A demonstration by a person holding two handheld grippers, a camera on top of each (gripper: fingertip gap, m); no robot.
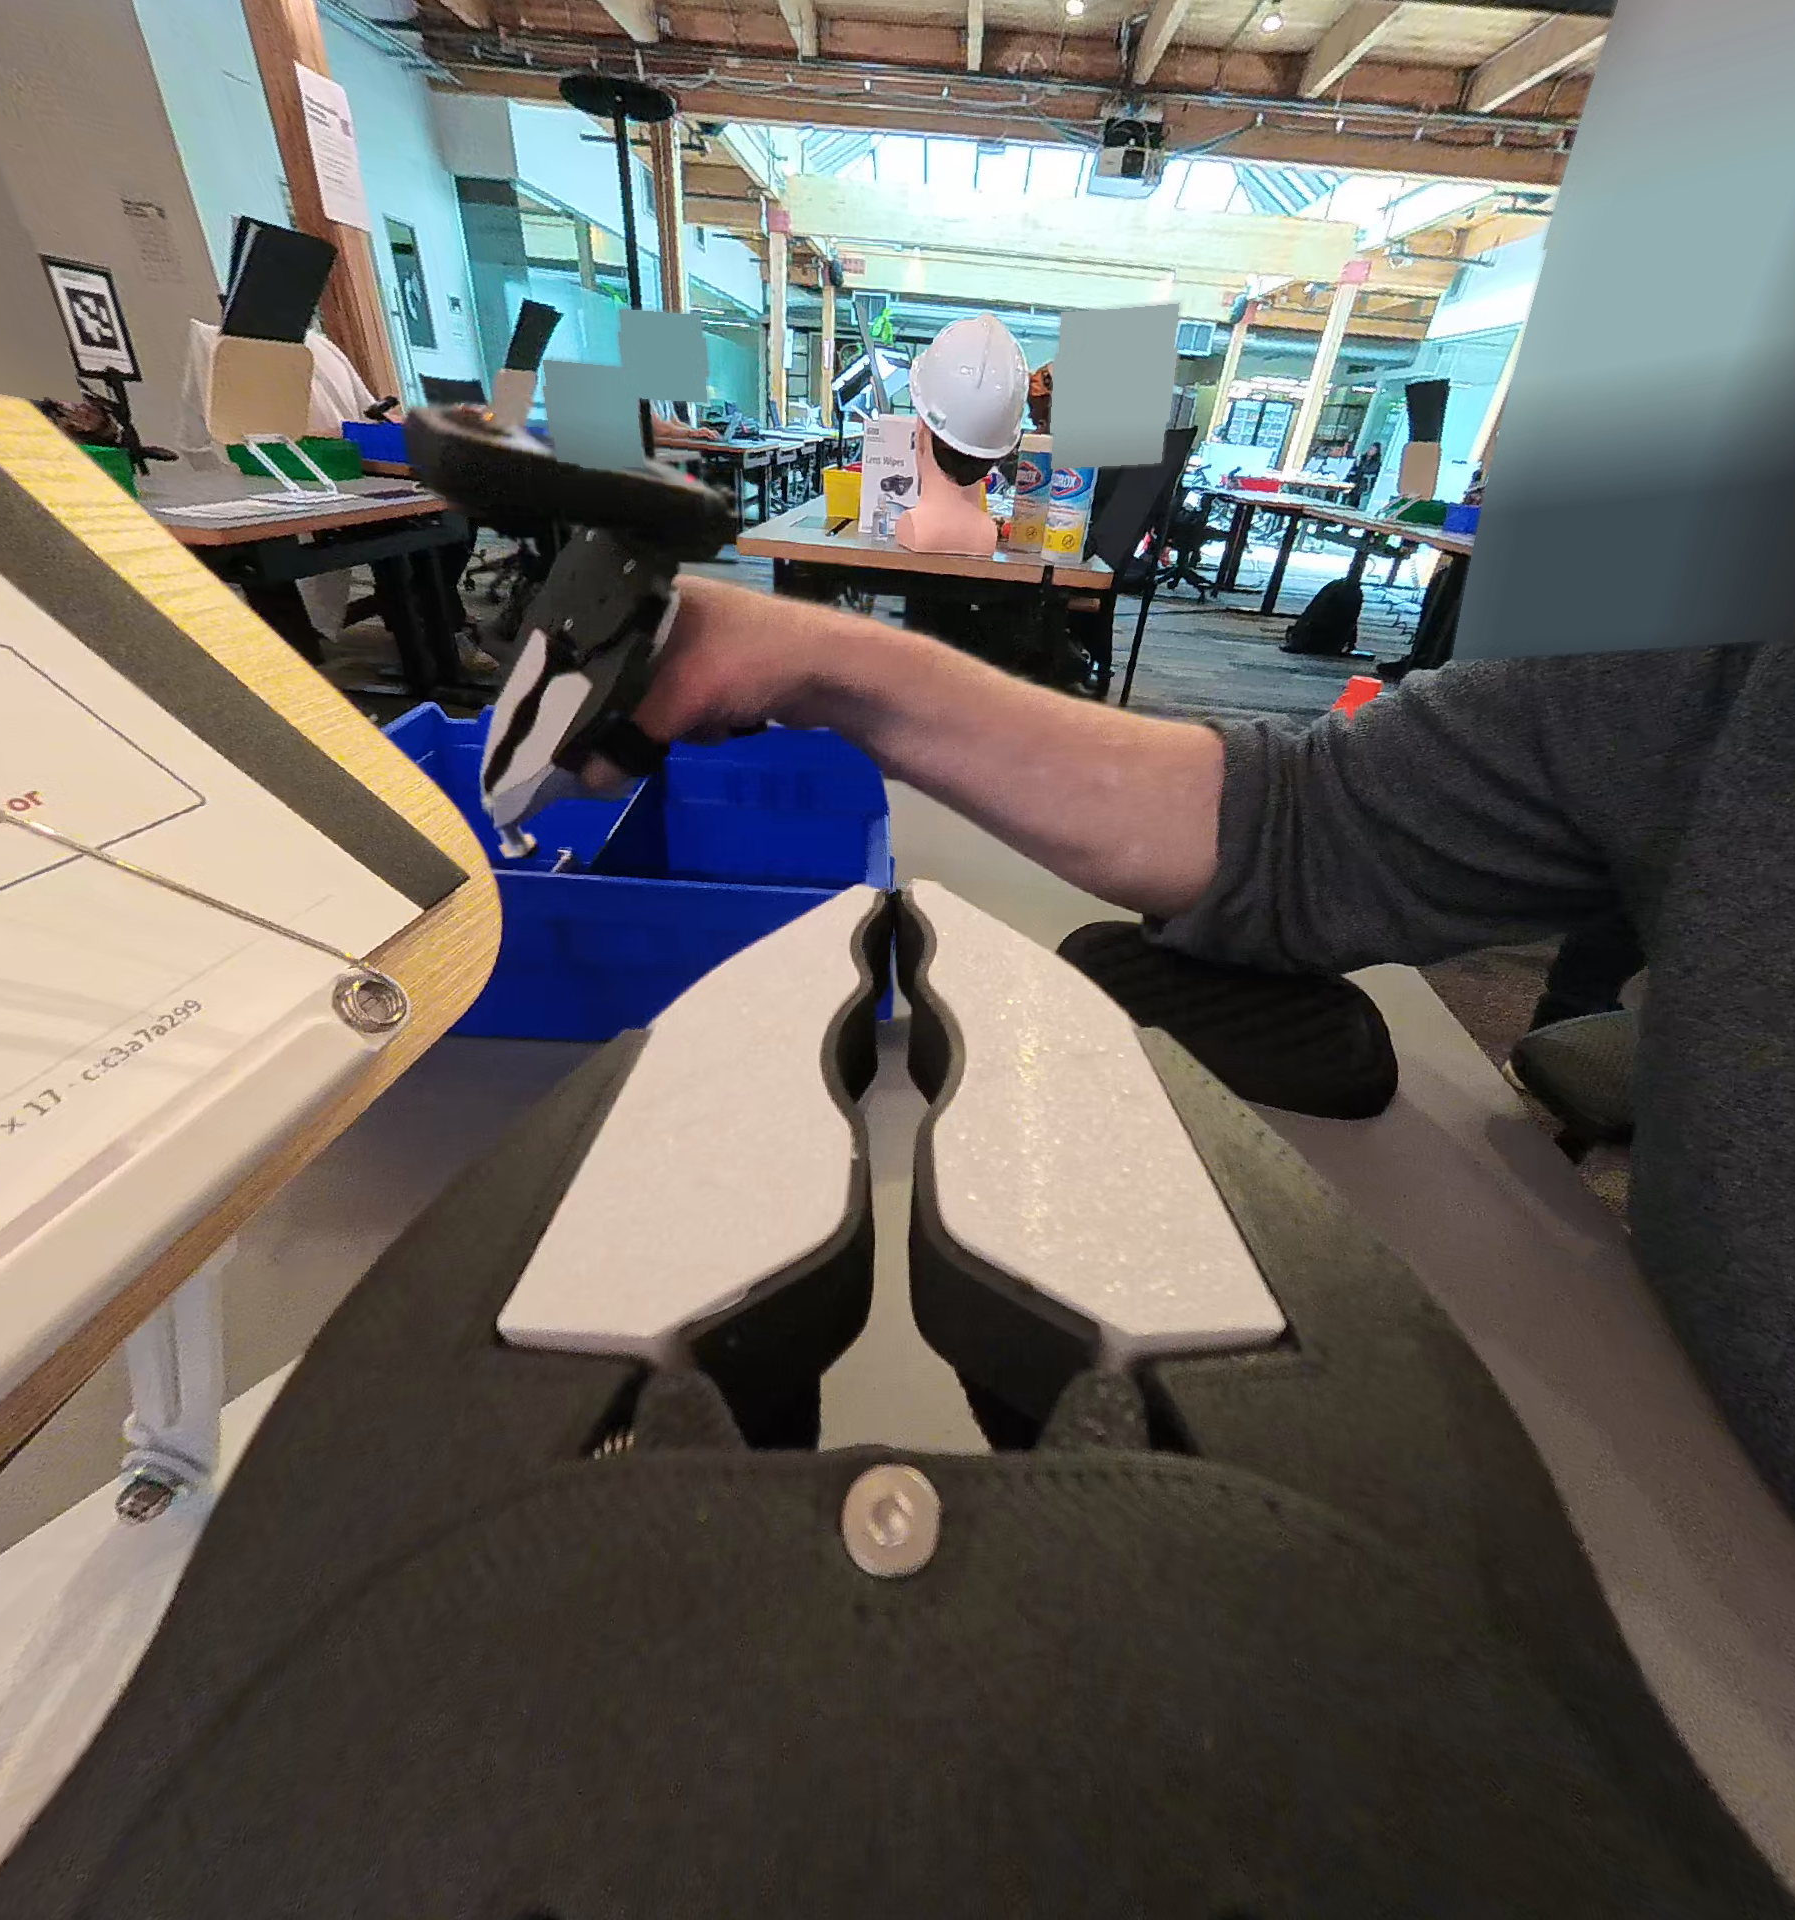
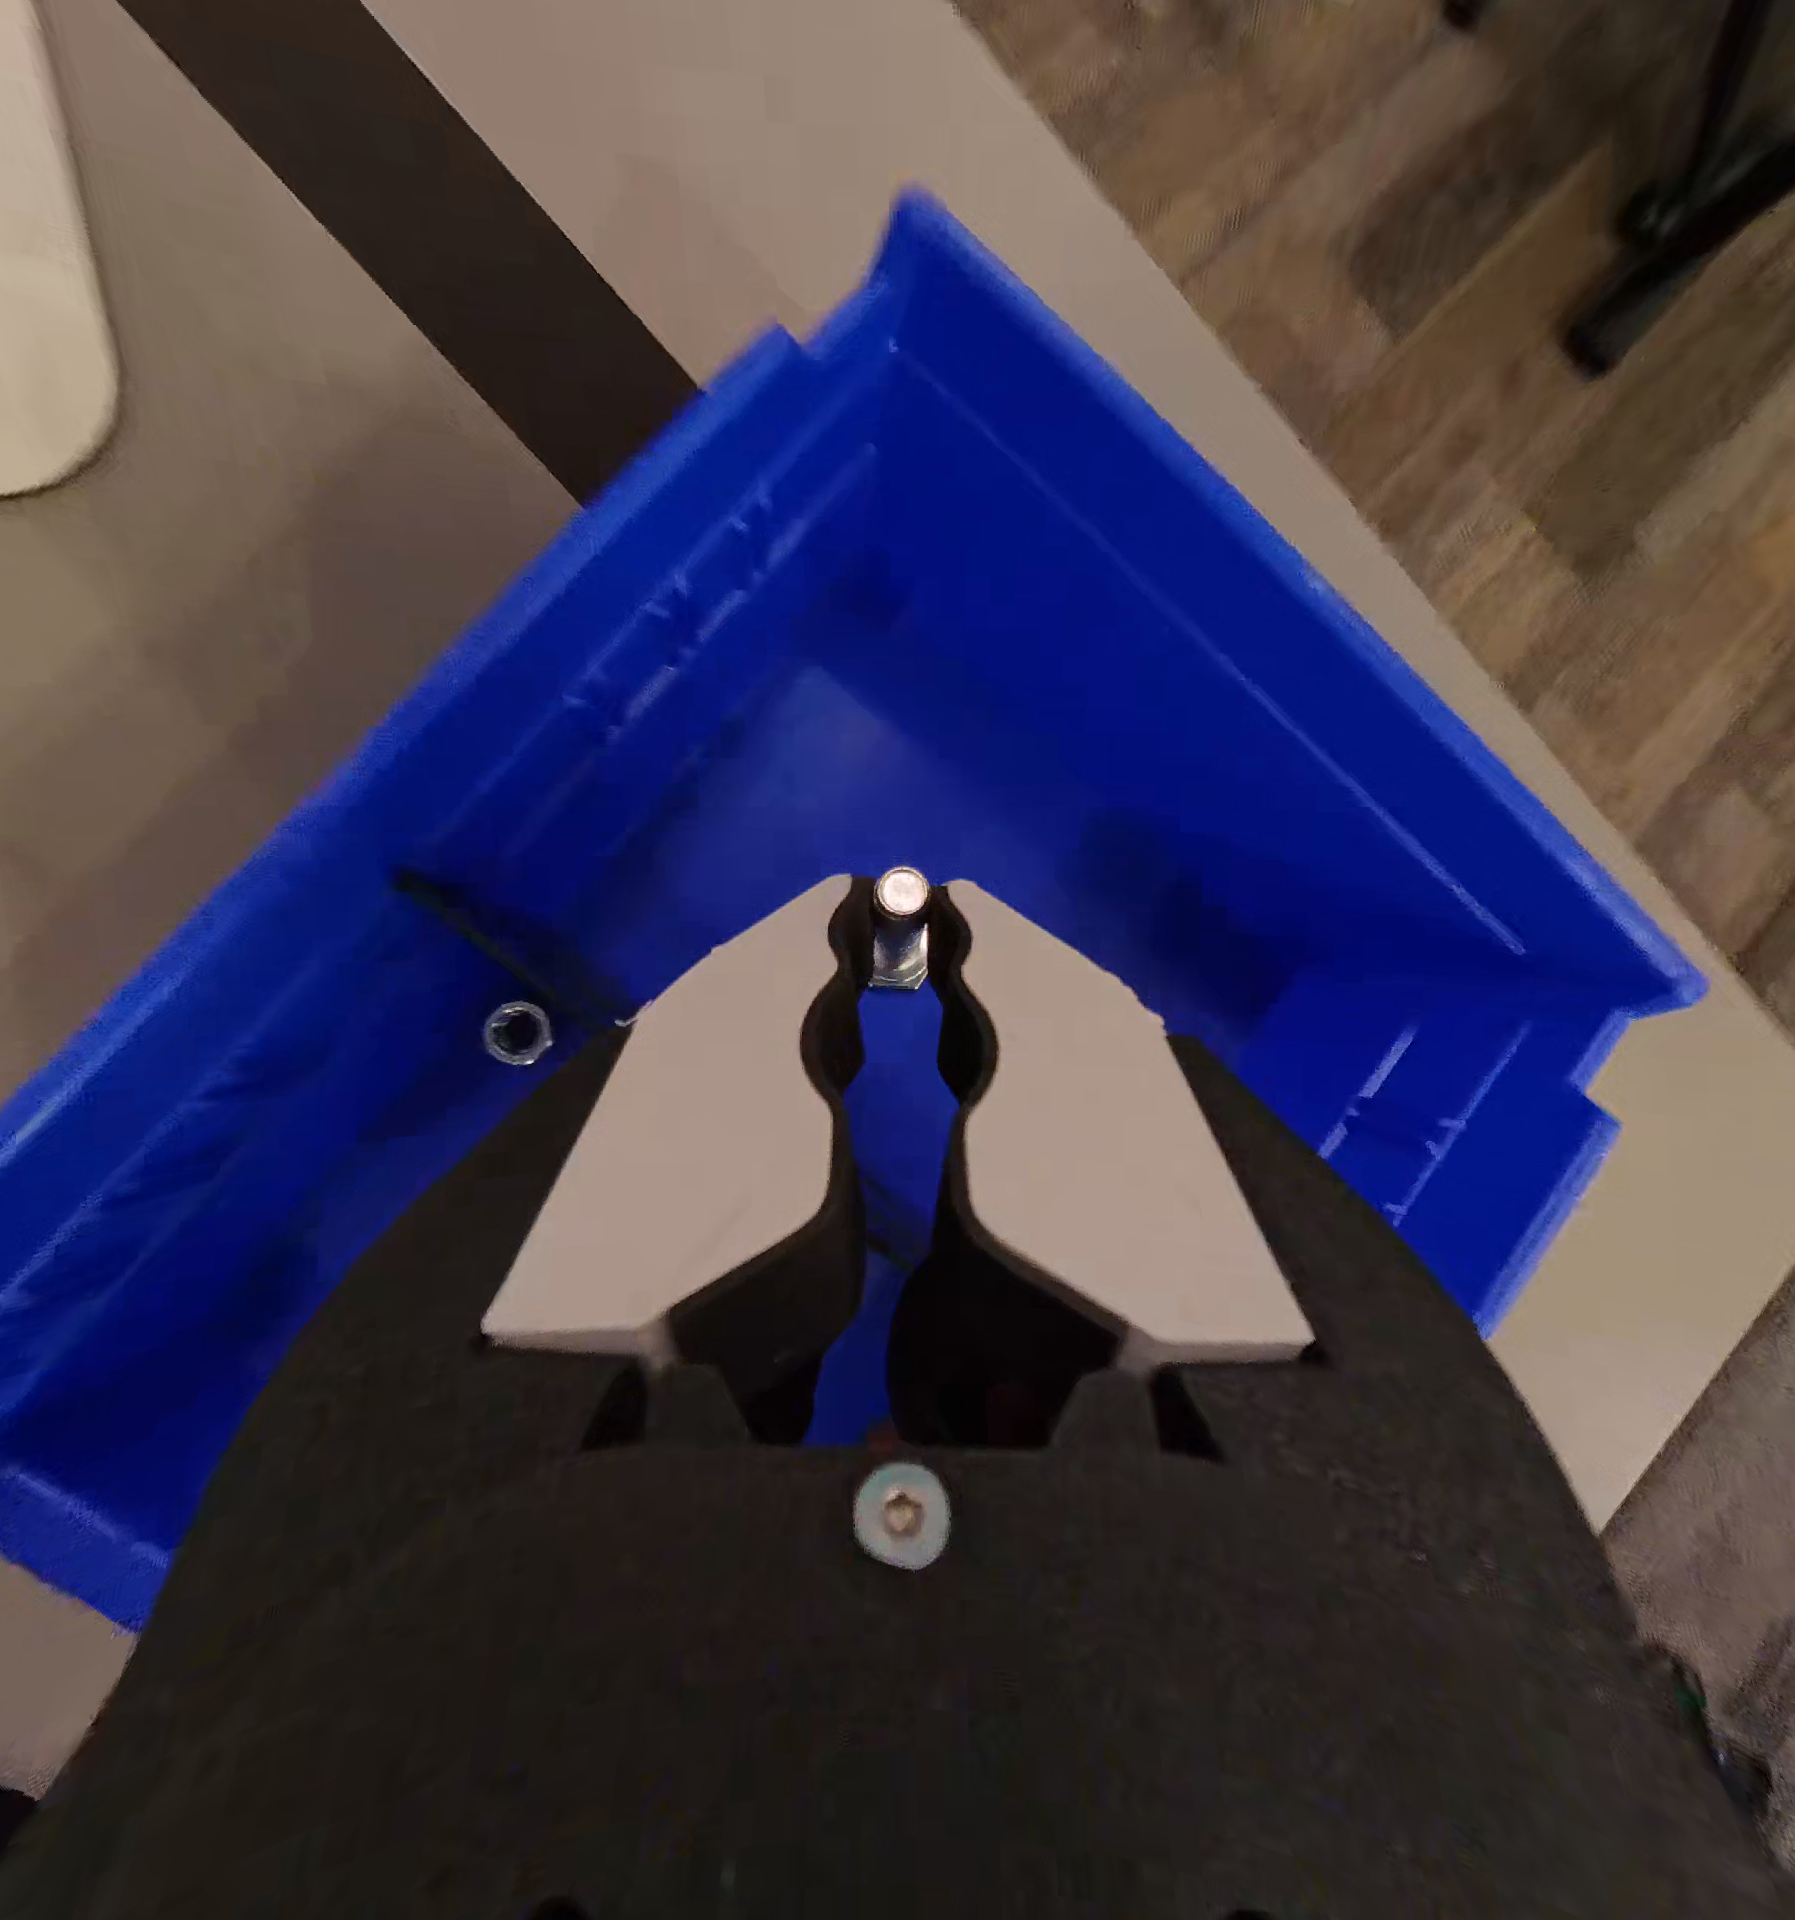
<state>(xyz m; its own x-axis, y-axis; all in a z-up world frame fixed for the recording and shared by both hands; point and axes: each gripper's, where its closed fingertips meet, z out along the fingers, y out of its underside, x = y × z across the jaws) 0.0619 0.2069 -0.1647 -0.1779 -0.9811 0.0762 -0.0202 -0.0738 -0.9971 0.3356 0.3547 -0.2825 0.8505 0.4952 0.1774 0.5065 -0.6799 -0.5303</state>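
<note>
My right gripper (image 2: 900, 906) is shut on a silver metal bolt (image 2: 899, 928). It holds the bolt by the shank, end-on toward the camera, above the inside of a blue plastic bin (image 2: 1080, 540). A silver nut (image 2: 519, 1034) lies in the bin's neighbouring compartment, past a divider. In the left wrist view the right gripper (image 1: 512, 821) points down into the bin (image 1: 664, 935), and the bolt (image 1: 516, 840) shows at its tips. My left gripper (image 1: 895, 896) is shut with its pads together and nothing shows between them. It hovers over the grey table (image 1: 976, 831) just in front of the bin.
A tilted wooden board (image 1: 249, 665) with a white sheet and a wire spring clip (image 1: 368, 1000) stands at the left. A person's forearm in a grey sleeve (image 1: 1495, 790) reaches across from the right. The table edge and wood floor (image 2: 1495, 416) lie beyond the bin. There is about 35 centimetres between the tips of the two grippers.
</note>
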